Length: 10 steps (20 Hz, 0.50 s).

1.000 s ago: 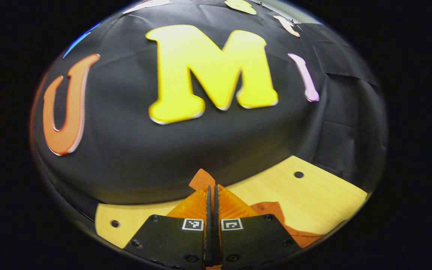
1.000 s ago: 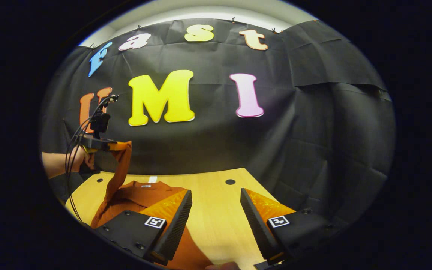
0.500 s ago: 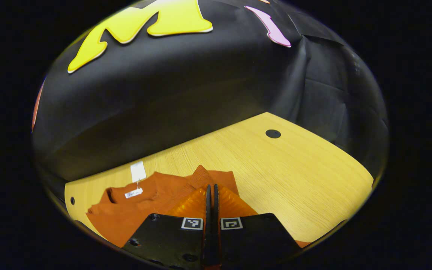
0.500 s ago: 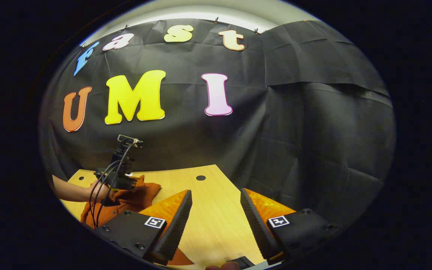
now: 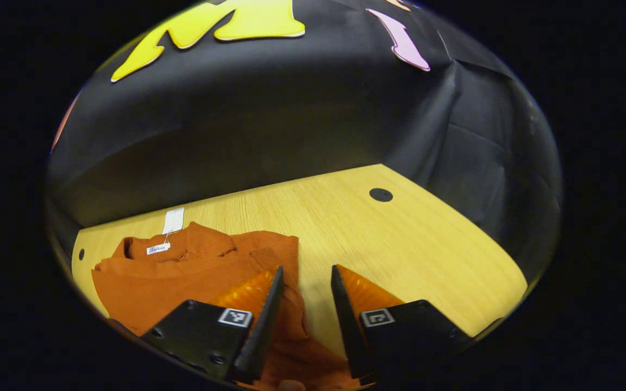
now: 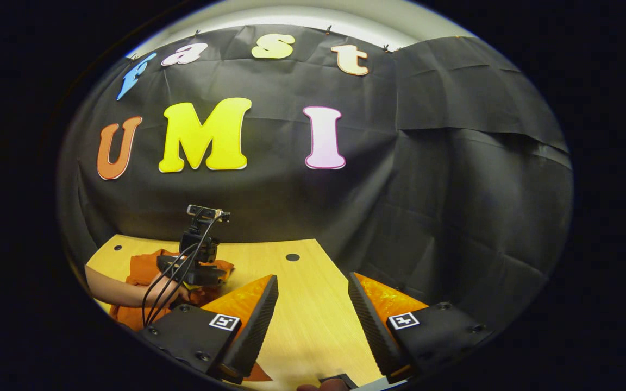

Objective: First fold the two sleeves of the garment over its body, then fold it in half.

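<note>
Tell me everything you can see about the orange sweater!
The sweater is rust-orange and looks like ribbed knit. It lies flat on the wooden table, collar toward the back wall, with a white hang tag on the table and a small label at the neck. One sleeve is folded over its body. The left tool hovers open just above its edge, gripping nothing. The right gripper view shows it beneath that tool.

Nothing legible is showing: the white neck label (image 5: 158,249) on the garment (image 5: 193,277) and its blank hang tag (image 5: 173,220) are sitting too small to read.
</note>
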Each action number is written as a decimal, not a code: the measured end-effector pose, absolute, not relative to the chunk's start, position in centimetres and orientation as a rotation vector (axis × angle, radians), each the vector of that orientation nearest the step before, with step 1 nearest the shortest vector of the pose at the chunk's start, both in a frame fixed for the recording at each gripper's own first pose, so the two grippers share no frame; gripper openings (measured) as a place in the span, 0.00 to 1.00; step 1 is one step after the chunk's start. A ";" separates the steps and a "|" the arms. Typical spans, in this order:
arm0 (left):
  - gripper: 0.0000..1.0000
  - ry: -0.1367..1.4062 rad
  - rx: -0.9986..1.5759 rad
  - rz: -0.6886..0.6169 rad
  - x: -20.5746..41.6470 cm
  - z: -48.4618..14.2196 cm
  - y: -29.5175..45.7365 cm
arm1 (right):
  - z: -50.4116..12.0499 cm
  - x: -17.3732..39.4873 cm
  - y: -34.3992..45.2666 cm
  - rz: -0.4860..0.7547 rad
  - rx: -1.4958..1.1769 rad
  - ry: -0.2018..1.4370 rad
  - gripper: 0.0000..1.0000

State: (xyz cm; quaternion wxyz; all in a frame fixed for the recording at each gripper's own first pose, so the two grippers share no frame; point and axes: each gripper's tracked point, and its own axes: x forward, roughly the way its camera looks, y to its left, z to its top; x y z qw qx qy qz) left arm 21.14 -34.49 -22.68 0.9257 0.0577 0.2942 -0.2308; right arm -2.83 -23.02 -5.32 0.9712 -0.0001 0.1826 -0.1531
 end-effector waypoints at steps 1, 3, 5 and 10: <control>0.78 0.578 0.101 -0.467 21.0 -21.2 -34.4 | -5.0 -2.3 -22.4 -0.294 -0.004 0.358 0.83; 1.00 0.512 0.074 -0.447 20.8 -17.8 -33.6 | -4.4 -1.1 -20.9 -0.255 -0.012 0.331 0.83; 1.00 0.441 0.037 -0.439 20.3 -13.9 -32.5 | -3.8 0.1 -19.3 -0.211 -0.016 0.303 0.83; 1.00 0.275 -0.009 -0.366 18.3 -4.3 -26.4 | -1.0 3.0 -14.4 -0.094 -0.001 0.215 0.83</control>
